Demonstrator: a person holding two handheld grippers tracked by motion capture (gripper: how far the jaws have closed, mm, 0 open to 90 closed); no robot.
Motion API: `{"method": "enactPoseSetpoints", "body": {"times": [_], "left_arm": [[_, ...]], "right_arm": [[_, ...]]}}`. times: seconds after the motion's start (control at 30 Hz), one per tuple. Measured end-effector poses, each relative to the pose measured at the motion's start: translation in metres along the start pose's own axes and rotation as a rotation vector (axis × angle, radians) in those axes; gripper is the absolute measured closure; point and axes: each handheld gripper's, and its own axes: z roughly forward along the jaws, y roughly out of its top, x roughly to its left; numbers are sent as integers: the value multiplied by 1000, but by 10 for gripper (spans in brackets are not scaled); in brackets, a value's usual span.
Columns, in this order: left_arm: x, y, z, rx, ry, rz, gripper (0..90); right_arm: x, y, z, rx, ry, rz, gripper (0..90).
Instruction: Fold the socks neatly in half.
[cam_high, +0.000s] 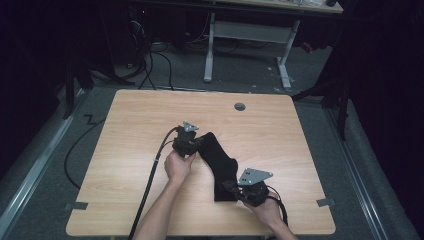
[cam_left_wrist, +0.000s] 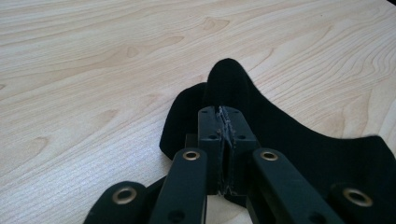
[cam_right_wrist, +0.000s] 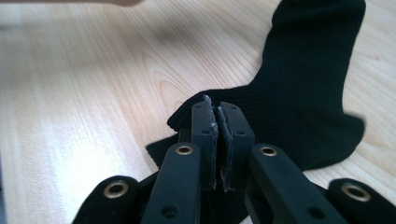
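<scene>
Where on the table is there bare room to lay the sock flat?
The far strip between the black sock and the table's round hole is bare, as are both side margins. The near middle is crowded: the left gripper and right gripper both pinch the sock there.

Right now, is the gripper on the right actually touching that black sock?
Touching. In the right gripper view, the right gripper has its jaws shut on a raised fold of the black sock.

Dim, dark-edged high view; both gripper views bright and soft, glare whitening the table (cam_right_wrist: 56, 116).
</scene>
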Motion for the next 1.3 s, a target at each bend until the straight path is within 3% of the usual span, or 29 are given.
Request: {"method": "enactPoseSetpoints", "body": {"times": [0.13, 0.27, 0.33, 0.4, 0.5, 0.57, 0.63, 0.73, 0.83, 1.07, 1.3], "left_arm": [[-1, -1, 2, 4, 0, 1, 872], [-1, -2, 4, 13, 4, 7, 872], [-1, -3, 4, 16, 7, 10, 871], [0, -3, 5, 18, 8, 7, 872], [-1, -3, 7, 20, 9, 5, 872], [-1, -3, 8, 23, 11, 8, 871], [-1, -4, 8, 25, 11, 10, 871], [-2, -4, 7, 25, 12, 14, 871], [-2, -4, 7, 25, 10, 18, 872], [-4, -9, 6, 29, 11, 21, 871], [-9, -8, 3, 25, 26, 55, 870]], "right_arm": [[5, -3, 6, 37, 28, 3, 834], [3, -15, 23, 98, 79, 52, 700], [0, -18, 23, 82, 100, 84, 657], [-2, -16, 18, 33, 107, 99, 595], [-4, -9, 12, -32, 77, 101, 591], [-8, -5, 13, -44, 37, 124, 626], [-14, -4, 20, -17, -24, 154, 658], [-20, -6, 32, 31, -73, 181, 677], [-21, -10, 44, 92, -74, 173, 683], [-12, -17, 39, 99, -57, 134, 678], [-9, -23, 32, 96, -36, 117, 678]]}}
